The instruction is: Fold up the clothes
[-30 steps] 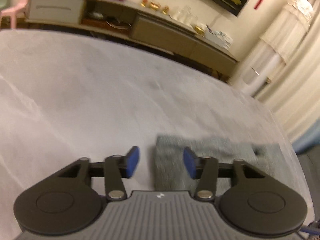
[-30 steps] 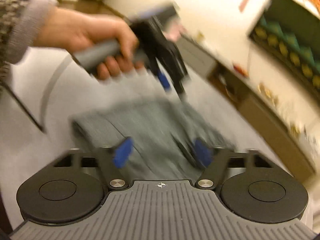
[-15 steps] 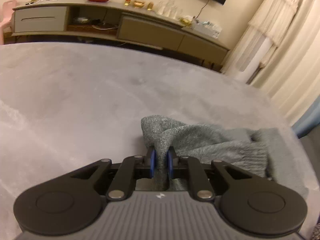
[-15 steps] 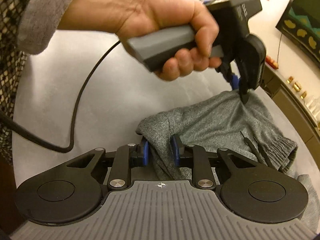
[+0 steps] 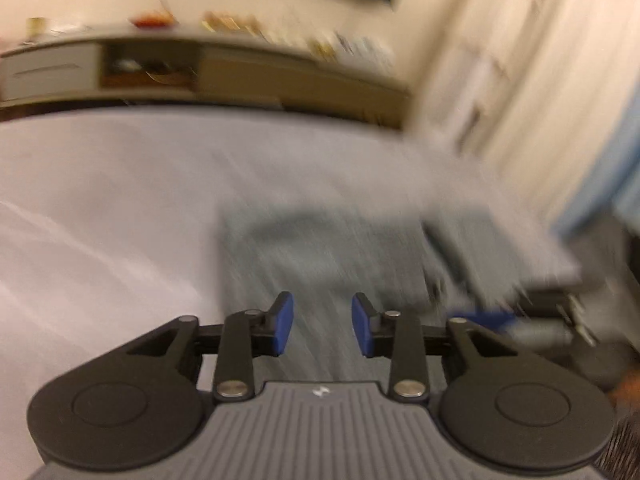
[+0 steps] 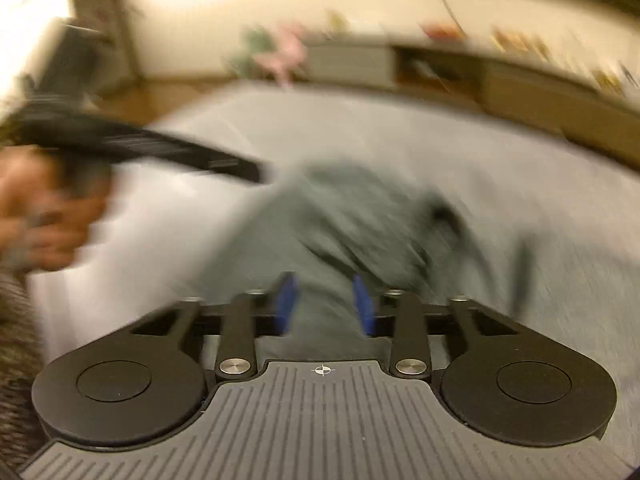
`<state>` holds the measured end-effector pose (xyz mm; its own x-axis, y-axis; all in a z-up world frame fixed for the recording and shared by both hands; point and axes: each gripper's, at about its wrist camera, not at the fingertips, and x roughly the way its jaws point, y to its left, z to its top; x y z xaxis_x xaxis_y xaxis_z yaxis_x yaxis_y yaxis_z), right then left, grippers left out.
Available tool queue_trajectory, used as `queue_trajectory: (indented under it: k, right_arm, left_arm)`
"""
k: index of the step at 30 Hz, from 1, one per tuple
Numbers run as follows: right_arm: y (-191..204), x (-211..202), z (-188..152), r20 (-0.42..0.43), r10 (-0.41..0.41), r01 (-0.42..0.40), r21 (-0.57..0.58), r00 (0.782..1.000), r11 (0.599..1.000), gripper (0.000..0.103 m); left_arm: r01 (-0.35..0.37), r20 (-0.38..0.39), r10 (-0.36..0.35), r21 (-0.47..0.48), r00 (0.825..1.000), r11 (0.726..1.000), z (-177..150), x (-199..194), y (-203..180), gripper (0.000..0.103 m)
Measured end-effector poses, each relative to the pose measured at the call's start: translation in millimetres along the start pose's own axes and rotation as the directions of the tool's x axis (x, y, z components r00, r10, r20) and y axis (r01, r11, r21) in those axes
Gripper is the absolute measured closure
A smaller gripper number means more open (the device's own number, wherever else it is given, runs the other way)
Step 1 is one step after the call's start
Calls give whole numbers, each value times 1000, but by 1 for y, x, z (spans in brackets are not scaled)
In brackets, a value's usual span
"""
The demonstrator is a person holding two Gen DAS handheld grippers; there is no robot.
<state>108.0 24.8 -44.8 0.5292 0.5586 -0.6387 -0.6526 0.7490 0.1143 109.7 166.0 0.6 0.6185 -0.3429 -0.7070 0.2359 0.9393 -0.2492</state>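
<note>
both tongs, left (image 5: 322, 324) & right (image 6: 325, 304), are released w/ nothing gripped. grey garment (image 6: 352, 220) lies bunched on the worktop (image 5: 100, 208) just beyond. frames are motion-blurred, so a fast re-grab could catch one layer & undo the fold, or snag the cords.

Support is a broad pale grey fabric-covered surface (image 5: 120, 208), smooth, filling most of both wrist views and ending at a far edge in front of a low cabinet. Only item directly on it: a grey knit garment (image 5: 320, 248), lying in the near-centre to right of the left view, heaped rather than flat in the right view (image 6: 352, 216). Heavy motion blur, so fold state can't be read.
</note>
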Motion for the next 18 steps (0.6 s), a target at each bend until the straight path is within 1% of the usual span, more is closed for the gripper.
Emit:
queue_trajectory:
  k: [2, 3, 4, 5, 6, 7, 9, 10, 11, 12, 13, 14, 15, 16, 17, 18]
  right_arm:
    - [-14, 13, -11, -51, -51, 52, 18, 997, 998, 78]
    - [-21, 19, -16, -76, -76, 79, 26, 994, 997, 78]
    - [-24, 15, -13, -83, -71, 75, 52, 994, 996, 77]
    - [-23, 6, -12, -55, -76, 79, 57, 996, 995, 77]
    - [-23, -2, -11, -27, -81, 82, 63, 996, 995, 73]
    - [-22, -10, -10, 1, -86, 86, 69, 996, 994, 73]
    - [-21, -21, -14, 14, -93, 92, 47, 996, 995, 73]
    - [-24, -14, -18, -17, -93, 94, 45, 996, 995, 71]
    - [-31, -10, -28, -43, -82, 84, 55, 996, 995, 67]
    - [-38, -5, -38, -68, -70, 74, 65, 995, 995, 54]
    - [-50, -2, -40, -57, -54, 60, 114, 997, 992, 48]
    - [-61, -9, -38, -47, -31, 38, 161, 998, 986, 48]
    - [-71, -15, -35, -36, -8, 15, 208, 999, 978, 47]
    - [-77, -31, -37, 7, -23, 21, 223, 1000, 975, 44]
    - [-82, -46, -39, 49, -39, 26, 238, 998, 971, 41]
    - [-89, -60, -41, 84, -70, 48, 248, 994, 968, 37]
  left_arm:
    - [-54, -70, 56, 30, 996, 998, -12, 21, -13, 72]
    - [-79, -77, 81, 36, 994, 996, -15, 26, -15, 72]
    - [-95, -68, 97, 32, 993, 995, -15, 26, -17, 72]
    - [-86, -56, 87, 26, 995, 996, -14, 22, -21, 72]
    - [-76, -43, 76, 22, 996, 997, -13, 18, -26, 72]
    - [-60, -28, 61, 34, 998, 998, -15, 14, -31, 72]
    - [-58, -64, 63, 73, 996, 996, -24, 21, -42, 70]
    - [-80, -84, 89, 100, 993, 992, -30, 30, -46, 70]
    - [-111, -48, 119, 146, 992, 983, -33, 31, -54, 70]
    - [-121, -45, 129, 151, 991, 981, -31, 29, -59, 70]
    - [-130, -42, 139, 156, 989, 979, -28, 27, -63, 70]
    - [-139, -37, 147, 160, 988, 977, -26, 24, -68, 69]
    - [-132, -10, 135, 154, 991, 979, -24, 18, -71, 67]
    - [-131, 18, 130, 152, 991, 980, -21, 11, -77, 64]
    - [-128, 45, 123, 150, 991, 980, -18, 5, -83, 57]
    - [-116, 68, 107, 151, 992, 982, -16, 2, -90, 56]
